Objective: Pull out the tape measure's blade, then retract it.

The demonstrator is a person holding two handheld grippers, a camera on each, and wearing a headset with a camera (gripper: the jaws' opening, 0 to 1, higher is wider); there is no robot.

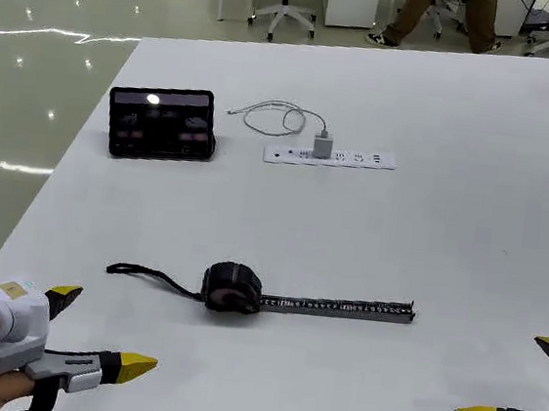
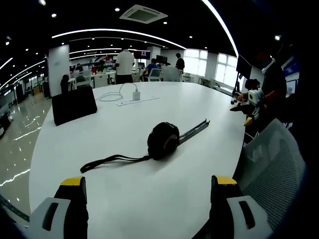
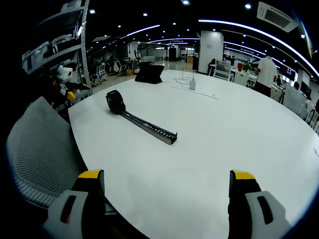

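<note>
- Tape measure (image 1: 232, 288): black case, resting on the white table (image 1: 450, 214), toward the near edge, about midway between the two grippers.
- Blade (image 1: 337, 307): drawn out part way, lying flat on the tabletop, running right from the case in the head view; end hook resting on the surface.
- Wrist strap (image 1: 149, 275): black, trailing from the opposite side of the case, loose on the table.
- Left gripper (image 1: 100, 329): held at the near left edge of the table, yellow-tipped jaws spread wide, nothing between them; well apart from the case.
- Right gripper (image 1: 515, 380): held at the near right edge, jaws likewise spread wide and gripping nothing; well apart from the blade's end.
- Tablet (image 1: 160, 123): propped upright farther back on the left, screen dark.
- Power strip (image 1: 329, 157): white, just right of the tablet, with a white charger (image 1: 322, 145) plugged in and its cable (image 1: 269, 117) looped beside it.
</note>
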